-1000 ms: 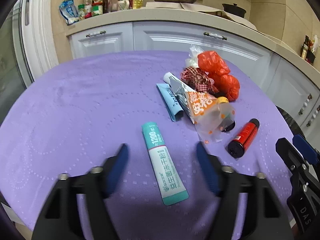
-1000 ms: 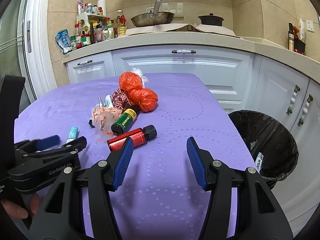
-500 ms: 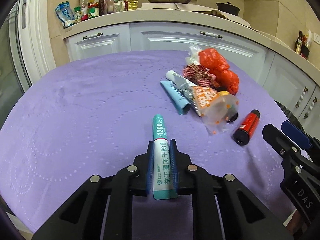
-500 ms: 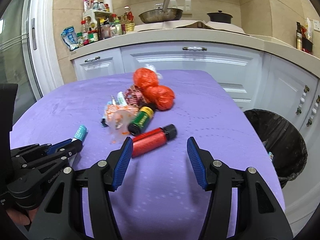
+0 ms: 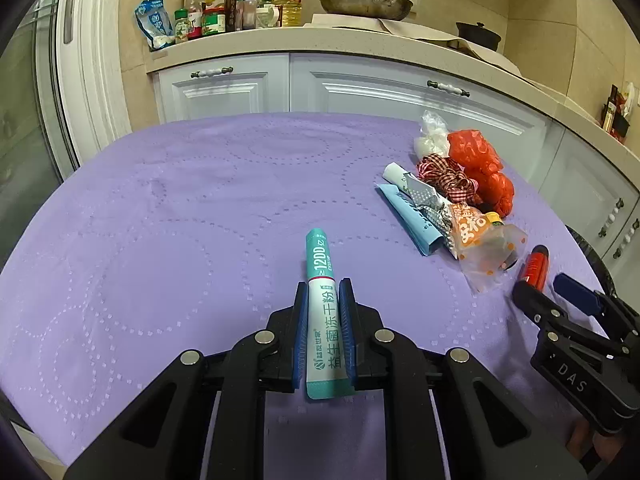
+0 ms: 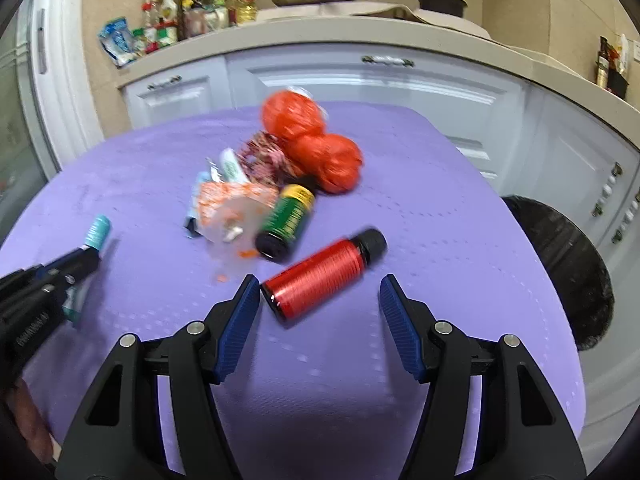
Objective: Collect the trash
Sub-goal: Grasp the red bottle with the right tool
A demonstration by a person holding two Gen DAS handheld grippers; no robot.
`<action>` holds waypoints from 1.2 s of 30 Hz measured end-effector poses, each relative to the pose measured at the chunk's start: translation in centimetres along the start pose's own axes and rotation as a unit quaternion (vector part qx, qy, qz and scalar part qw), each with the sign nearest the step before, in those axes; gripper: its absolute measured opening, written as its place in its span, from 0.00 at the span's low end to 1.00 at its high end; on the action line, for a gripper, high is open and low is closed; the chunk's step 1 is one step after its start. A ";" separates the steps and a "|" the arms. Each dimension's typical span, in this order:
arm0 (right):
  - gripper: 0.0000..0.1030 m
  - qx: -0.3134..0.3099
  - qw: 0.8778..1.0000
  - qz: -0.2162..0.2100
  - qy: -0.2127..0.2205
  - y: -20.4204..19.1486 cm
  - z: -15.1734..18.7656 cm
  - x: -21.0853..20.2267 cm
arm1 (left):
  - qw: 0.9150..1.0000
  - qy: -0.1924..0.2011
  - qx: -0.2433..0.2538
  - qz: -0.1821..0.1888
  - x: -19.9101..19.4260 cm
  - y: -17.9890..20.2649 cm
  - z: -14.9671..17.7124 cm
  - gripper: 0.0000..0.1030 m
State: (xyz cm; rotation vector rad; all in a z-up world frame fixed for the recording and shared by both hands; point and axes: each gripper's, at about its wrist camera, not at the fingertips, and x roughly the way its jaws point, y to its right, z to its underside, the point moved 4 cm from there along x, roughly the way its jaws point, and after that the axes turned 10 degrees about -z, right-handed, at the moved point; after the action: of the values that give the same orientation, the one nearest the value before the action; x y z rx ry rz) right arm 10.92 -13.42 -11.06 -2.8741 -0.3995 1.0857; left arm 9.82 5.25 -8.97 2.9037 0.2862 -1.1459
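Since a second ago, the left gripper (image 5: 323, 332) has clamped on the teal sachet (image 5: 322, 312), which lay loose between spread jaws before; now its pads pinch the sachet's lower half, teal tip poking forward over the purple table (image 5: 180, 220). The right gripper (image 6: 320, 320) has closed in on the red bottle (image 6: 320, 276), and its jaws have just been opening wider; they stand spread, the bottle's base lying between the fingertips, the left pad just beside it, with no pinch.

Counting, big to small: one table; one black-lined bin (image 6: 560, 264) off its right edge; one heap of red bags (image 5: 480, 168), two lumps showing; one checked ribbon (image 5: 448, 176) against them; one clear pouch with orange print (image 5: 480, 248), its characters too skewed to read; two bottles, the red one and a green one with yellow band (image 6: 290, 216), mouth toward the camera; one blue packet (image 5: 412, 224); one white tube (image 5: 396, 172).

Writing: the sachet reads "1200" on teal, then Chinese characters down the white. The right gripper's body shows "DAS" in the left view.
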 end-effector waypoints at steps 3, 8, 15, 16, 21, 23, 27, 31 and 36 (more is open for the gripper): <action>0.59 0.011 1.000 0.013 -0.002 1.1 0.3 -0.3 | 1.000 -0.002 -0.002 0.007 0.2 -0.1 0.0 0.16; 0.59 0.023 1.000 0.020 0.009 2.1 0.1 -0.9 | 1.000 -0.004 0.000 0.015 0.3 0.1 0.2 0.16; 0.59 0.028 0.999 0.016 0.008 2.4 -0.8 -0.3 | 1.000 0.003 0.004 0.015 0.4 0.0 -0.5 0.16; 0.58 0.030 0.999 0.015 0.007 2.5 -1.0 -0.2 | 1.000 0.003 0.003 0.014 0.4 0.0 -0.6 0.16; 0.39 0.037 0.999 0.012 -0.010 3.0 -1.1 0.4 | 1.000 0.003 0.004 0.015 0.5 0.2 -0.8 0.16; 0.35 0.040 0.999 0.009 -0.016 3.3 -0.9 0.4 | 1.000 0.003 0.006 0.016 0.5 0.4 -0.8 0.16; 0.23 0.040 0.999 0.000 -0.013 3.6 -0.6 0.2 | 1.000 0.003 0.009 0.017 0.6 0.5 -0.7 0.16; 0.23 0.036 0.999 -0.004 -0.004 3.7 -0.4 -0.3 | 1.000 0.004 0.012 0.015 0.6 0.8 -0.6 0.16; 0.23 0.037 0.999 -0.010 0.013 4.2 -0.2 -1.1 | 1.000 0.011 0.015 0.016 0.3 1.5 -0.5 0.16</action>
State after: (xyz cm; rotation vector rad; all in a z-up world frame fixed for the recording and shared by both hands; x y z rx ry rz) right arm 11.20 -17.70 -10.69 -2.8110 -0.3775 1.0376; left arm 10.62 3.88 -8.90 2.9373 0.2220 -1.1251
